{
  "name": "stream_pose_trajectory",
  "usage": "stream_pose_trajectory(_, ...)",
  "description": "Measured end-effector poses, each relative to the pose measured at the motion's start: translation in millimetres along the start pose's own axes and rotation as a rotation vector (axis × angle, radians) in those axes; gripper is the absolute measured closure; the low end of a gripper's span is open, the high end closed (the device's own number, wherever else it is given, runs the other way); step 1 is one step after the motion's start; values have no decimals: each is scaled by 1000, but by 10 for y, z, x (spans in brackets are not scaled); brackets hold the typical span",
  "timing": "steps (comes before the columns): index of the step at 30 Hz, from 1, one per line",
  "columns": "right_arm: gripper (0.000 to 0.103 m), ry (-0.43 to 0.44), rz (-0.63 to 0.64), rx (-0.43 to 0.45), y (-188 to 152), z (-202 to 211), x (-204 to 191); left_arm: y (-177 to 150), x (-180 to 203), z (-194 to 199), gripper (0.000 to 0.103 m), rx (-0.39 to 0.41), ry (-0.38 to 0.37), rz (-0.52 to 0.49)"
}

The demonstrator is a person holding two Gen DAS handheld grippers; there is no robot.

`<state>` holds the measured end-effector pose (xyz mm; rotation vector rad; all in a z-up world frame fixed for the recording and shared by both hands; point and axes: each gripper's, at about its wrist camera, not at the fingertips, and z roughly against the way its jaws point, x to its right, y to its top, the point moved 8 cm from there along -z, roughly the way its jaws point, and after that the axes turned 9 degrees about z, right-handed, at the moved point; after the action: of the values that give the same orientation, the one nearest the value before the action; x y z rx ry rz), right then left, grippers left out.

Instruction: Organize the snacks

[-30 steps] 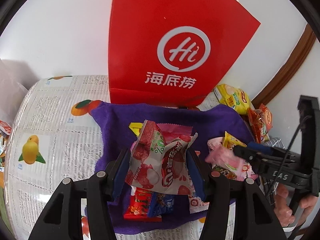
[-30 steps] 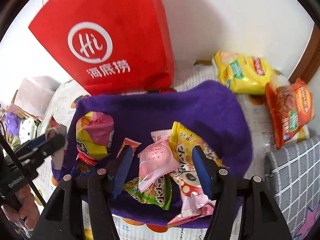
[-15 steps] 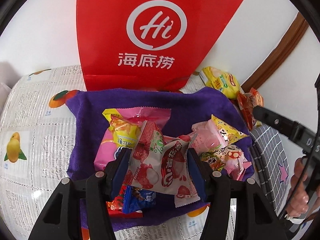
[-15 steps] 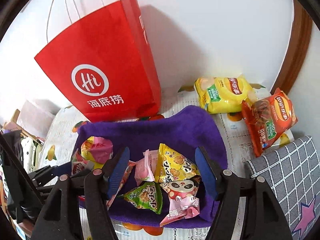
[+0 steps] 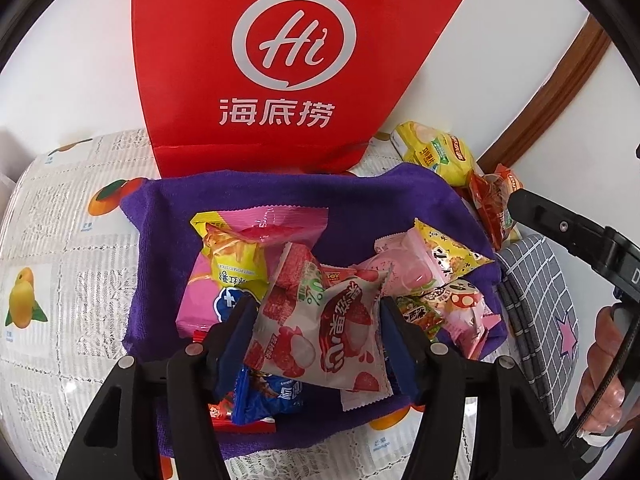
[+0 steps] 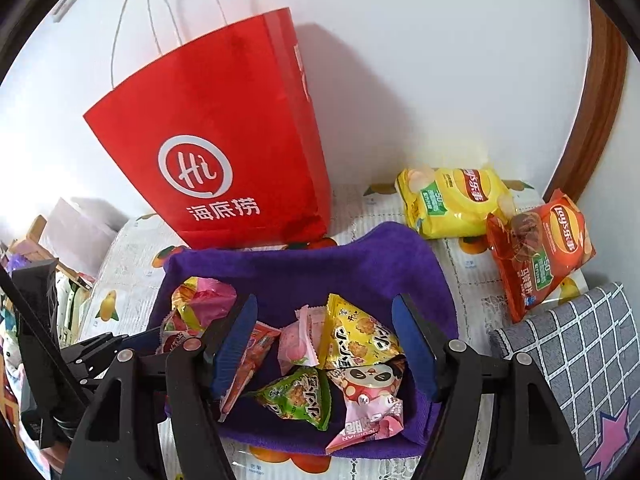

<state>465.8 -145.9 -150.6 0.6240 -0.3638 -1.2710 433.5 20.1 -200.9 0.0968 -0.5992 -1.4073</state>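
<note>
- My left claw (image 5: pixel 316 340) is opening; its pads still touch the lychee jelly packet (image 5: pixel 320 332), over the purple towel's (image 5: pixel 360 200) near-left part.
- Snack pile (image 6: pixel 320 356) sits at the towel's near edge.
- My right claw (image 6: pixel 324 344) is opening, empty, above it.
- Red bag (image 6: pixel 224 140) stands at the counter's back edge.

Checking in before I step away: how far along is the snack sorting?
Early. Left tool grips a lychee-print packet, jaws opening. Right tool, opening, holds nothing. Small snacks remain heaped on the purple towel; two chip bags lie beside it.
</note>
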Motion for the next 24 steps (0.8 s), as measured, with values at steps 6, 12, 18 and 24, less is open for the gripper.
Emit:
stream_pose_trajectory(6, 33, 9, 20, 10, 9, 42, -78, 19, 5, 28, 38, 0, -13, 5)
stream_pose_trajectory(12, 33, 12, 38, 26, 24, 109, -127, 45, -11, 65, 35, 4, -31, 18)
stream_pose_trajectory(18, 33, -5, 49, 37, 34, 132, -130, 63, 3, 115, 30, 13, -45, 20)
stream_pose_trajectory(24, 33, -10, 48, 41, 37, 146, -131, 77, 4, 152, 30, 22, -49, 25)
